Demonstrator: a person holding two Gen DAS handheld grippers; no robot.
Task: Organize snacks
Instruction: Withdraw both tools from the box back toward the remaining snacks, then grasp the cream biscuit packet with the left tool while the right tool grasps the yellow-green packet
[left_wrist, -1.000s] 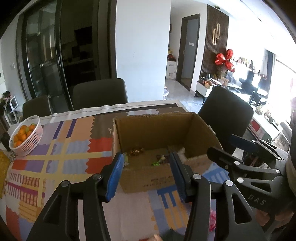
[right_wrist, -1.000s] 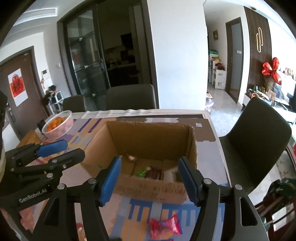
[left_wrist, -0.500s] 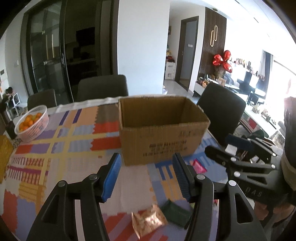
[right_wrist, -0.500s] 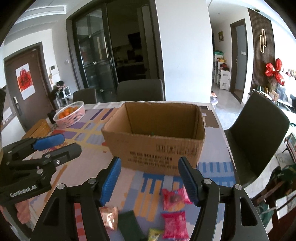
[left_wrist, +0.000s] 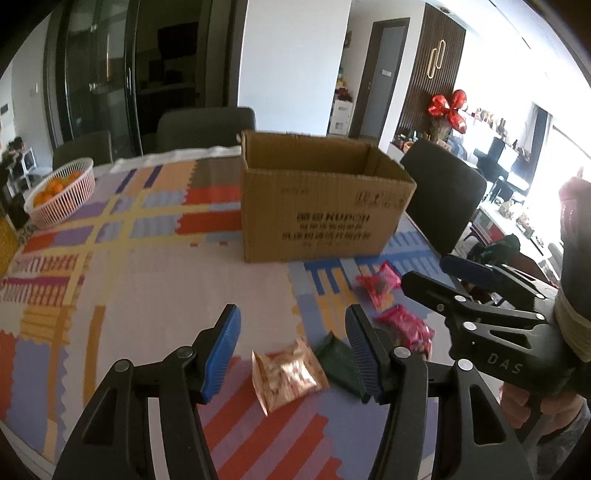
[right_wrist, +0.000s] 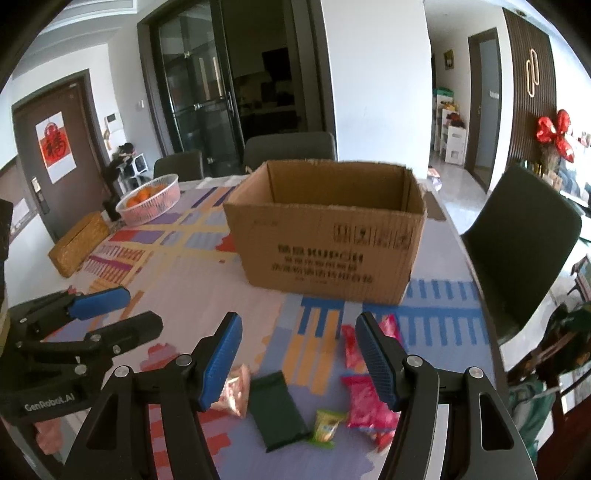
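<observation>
An open cardboard box (left_wrist: 321, 206) (right_wrist: 325, 251) stands on the patterned mat; its inside is hidden from here. In front of it lie loose snacks: an orange packet (left_wrist: 288, 373) (right_wrist: 234, 391), a dark green packet (left_wrist: 338, 360) (right_wrist: 279, 410), two pink packets (left_wrist: 378, 284) (right_wrist: 365, 402) and a small yellow-green candy (right_wrist: 327, 424). My left gripper (left_wrist: 292, 315) (right_wrist: 136, 310) hovers open over the orange packet, holding nothing. My right gripper (right_wrist: 298, 321) (left_wrist: 432, 273) hangs open above the green and pink packets, also without anything in it.
A white basket of oranges (left_wrist: 61, 192) (right_wrist: 151, 199) sits at the far left, with a woven yellow box (right_wrist: 79, 247) nearer. Dark chairs (left_wrist: 443, 199) (right_wrist: 517, 240) stand behind and to the right. The table's right edge runs close to the pink packets.
Both grippers have drawn back and down from over the box. The box's inside has dropped out of sight and the loose snacks have come into view. The left jaws stand slightly wider.
</observation>
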